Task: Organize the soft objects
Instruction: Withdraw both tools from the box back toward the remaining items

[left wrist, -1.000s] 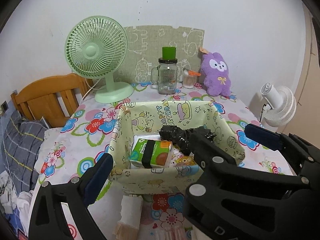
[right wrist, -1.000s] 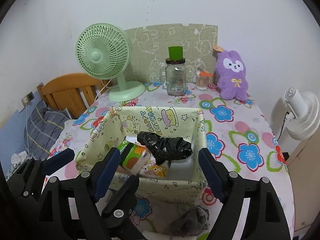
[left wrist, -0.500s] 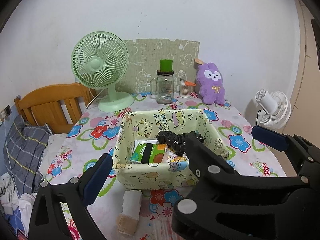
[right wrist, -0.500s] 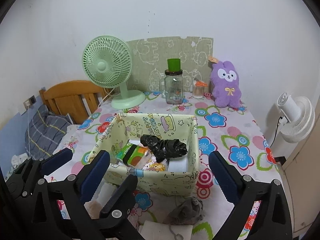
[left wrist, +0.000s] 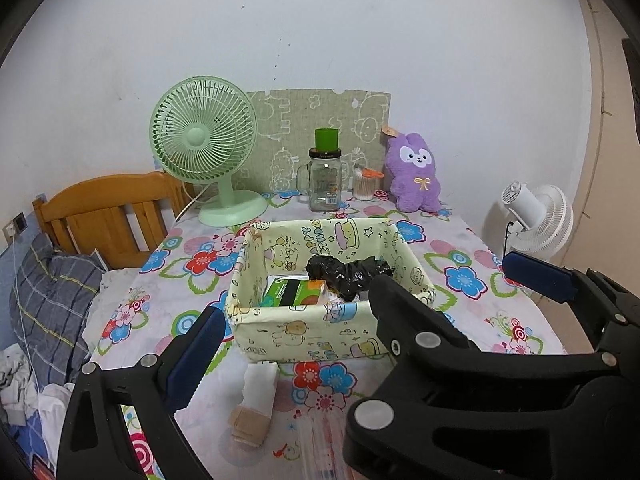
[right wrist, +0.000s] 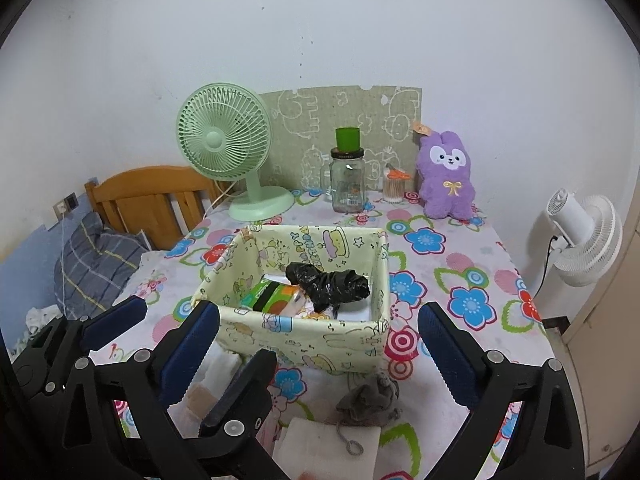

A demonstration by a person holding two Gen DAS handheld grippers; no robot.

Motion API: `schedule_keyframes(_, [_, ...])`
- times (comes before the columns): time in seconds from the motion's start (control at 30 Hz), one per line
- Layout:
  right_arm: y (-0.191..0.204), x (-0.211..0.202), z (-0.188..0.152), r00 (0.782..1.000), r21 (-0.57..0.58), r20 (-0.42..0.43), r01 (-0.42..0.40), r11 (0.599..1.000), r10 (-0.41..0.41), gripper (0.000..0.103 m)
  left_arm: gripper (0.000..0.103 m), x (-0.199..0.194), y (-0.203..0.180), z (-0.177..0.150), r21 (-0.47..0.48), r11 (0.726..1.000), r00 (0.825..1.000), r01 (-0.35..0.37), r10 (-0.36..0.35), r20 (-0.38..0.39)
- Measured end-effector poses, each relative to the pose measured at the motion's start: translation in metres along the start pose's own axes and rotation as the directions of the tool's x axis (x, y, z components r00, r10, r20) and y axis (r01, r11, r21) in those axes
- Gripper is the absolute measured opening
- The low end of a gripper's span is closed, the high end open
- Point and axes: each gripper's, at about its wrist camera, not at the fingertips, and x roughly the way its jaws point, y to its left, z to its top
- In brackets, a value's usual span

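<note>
The black plastic bag lies crumpled in the yellow cartoon box on the flowery table, on top of a green and orange pack. The right gripper has its jaws spread wide with nothing in them, and the left gripper is spread wide and empty too, both just in front of the box. A grey cloth, a white pad and a white roll lie on the table near the jaws.

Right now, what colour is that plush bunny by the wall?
Purple, with a white face and a small yellow bow: the plush bunny shows best in the right wrist view.
</note>
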Motion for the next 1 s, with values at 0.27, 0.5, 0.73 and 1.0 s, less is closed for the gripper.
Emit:
schedule_keyframes(0.27, [-0.001,-0.012,-0.011,1.000,0.003,0.009,-0.004,1.000,0.004,0.101,0.100,-0.010,-0.004,-0.009,0.004,1.000,1.000,-0.001,0.001,0.007])
schedule_keyframes(0.5, [-0.002,-0.019,-0.022,1.000,0.009,0.018,0.010,1.000,-0.010,0.101,0.100,-0.014,-0.008,-0.020,0.008,1.000,1.000,0.011,-0.011,0.004])
schedule_keyframes(0.73, [-0.004,-0.019,-0.035,1.000,0.015,0.012,0.022,1.000,-0.022,0.101,0.100,-0.010,-0.012,-0.031,0.012,1.000,1.000,0.022,-0.022,-0.009])
schedule_keyframes(1.0, [-0.010,-0.017,-0.051,1.000,0.024,0.013,0.027,0.999,-0.027,0.101,0.100,-0.007,-0.017,-0.043,0.023,0.999,1.000,0.027,-0.026,-0.008])
